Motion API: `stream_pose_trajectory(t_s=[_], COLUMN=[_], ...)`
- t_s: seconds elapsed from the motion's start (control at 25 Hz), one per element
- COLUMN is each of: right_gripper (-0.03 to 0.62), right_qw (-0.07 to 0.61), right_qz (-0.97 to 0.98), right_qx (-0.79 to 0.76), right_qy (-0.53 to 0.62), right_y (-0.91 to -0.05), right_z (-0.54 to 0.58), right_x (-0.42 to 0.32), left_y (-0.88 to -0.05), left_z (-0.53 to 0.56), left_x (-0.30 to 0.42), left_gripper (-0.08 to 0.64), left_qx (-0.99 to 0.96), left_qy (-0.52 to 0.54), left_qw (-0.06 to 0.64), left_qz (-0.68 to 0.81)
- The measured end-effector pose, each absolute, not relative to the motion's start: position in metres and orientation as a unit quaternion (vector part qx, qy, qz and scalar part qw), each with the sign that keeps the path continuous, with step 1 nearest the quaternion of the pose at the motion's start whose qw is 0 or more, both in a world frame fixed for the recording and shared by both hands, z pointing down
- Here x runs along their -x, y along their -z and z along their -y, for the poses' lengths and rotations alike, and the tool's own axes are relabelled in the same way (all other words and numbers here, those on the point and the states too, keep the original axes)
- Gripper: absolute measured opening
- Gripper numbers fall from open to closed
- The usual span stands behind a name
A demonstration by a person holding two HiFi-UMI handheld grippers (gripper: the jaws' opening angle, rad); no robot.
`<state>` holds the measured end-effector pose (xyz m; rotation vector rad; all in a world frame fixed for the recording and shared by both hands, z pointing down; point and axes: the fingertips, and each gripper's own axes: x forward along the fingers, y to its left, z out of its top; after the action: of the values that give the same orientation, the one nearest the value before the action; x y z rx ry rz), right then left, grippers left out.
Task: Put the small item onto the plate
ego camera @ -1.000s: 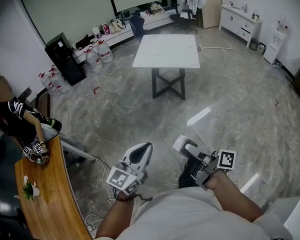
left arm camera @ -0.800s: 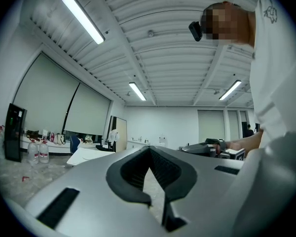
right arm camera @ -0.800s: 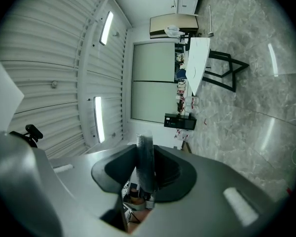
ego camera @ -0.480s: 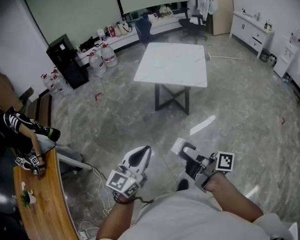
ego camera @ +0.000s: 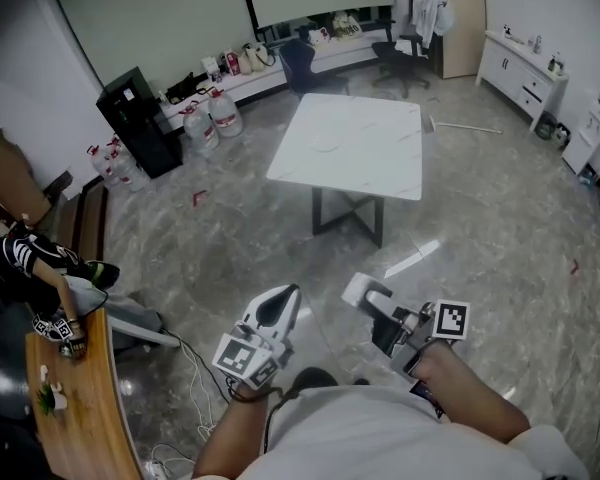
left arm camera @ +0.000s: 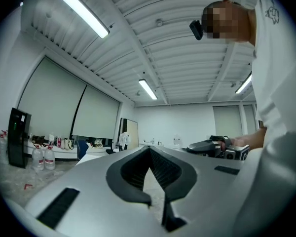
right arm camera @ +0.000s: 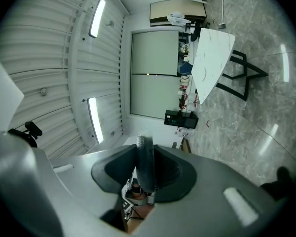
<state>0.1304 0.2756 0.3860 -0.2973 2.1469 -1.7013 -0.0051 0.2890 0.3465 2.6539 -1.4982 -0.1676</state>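
- The left gripper is held low in front of the person, near the middle of the head view and pointing far. Its black ribbed pads meet at the tip in a closed V with nothing between them.
- The right gripper is just right of it, level with it and apart from it. In its own view the jaws are drawn together into one narrow grey ribbed column with no gap showing. I cannot make out anything pinched in it.
- The table stands far ahead, mid-room, white-topped on a dark cross frame. It is well apart from both grippers.
- The plate shows only as a faint pale ring on the left part of the tabletop.
- The small item cannot be made out in any view.
- The floor is grey marbled tile with bright light streaks on it.
- A black cabinet stands far left by the wall, with water bottles on the floor right of it.
- Chairs stand beyond the table by the far window.
- A white sideboard lines the far right wall.
- A wooden counter runs along the near left edge. Another person's arm reaches over it.
- Cables lie on the floor between the counter and the person.
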Motion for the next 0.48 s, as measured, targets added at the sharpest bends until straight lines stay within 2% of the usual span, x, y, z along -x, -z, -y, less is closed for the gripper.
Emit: stream_pose_trajectory(t_s=[0.48], right_gripper=[0.103], right_qw=[0.203], right_qz=[-0.759], right_qx=[0.12], right_qy=[0.607], right_y=[-0.39], right_z=[-0.155], right_x=[-0.1], left_y=[-0.356], left_z=[-0.157], left_x=[0.03], left_gripper=[0.006], left_qx=[-0.88], left_qy=[0.061], left_qw=[0.053], left_qz=[0.469])
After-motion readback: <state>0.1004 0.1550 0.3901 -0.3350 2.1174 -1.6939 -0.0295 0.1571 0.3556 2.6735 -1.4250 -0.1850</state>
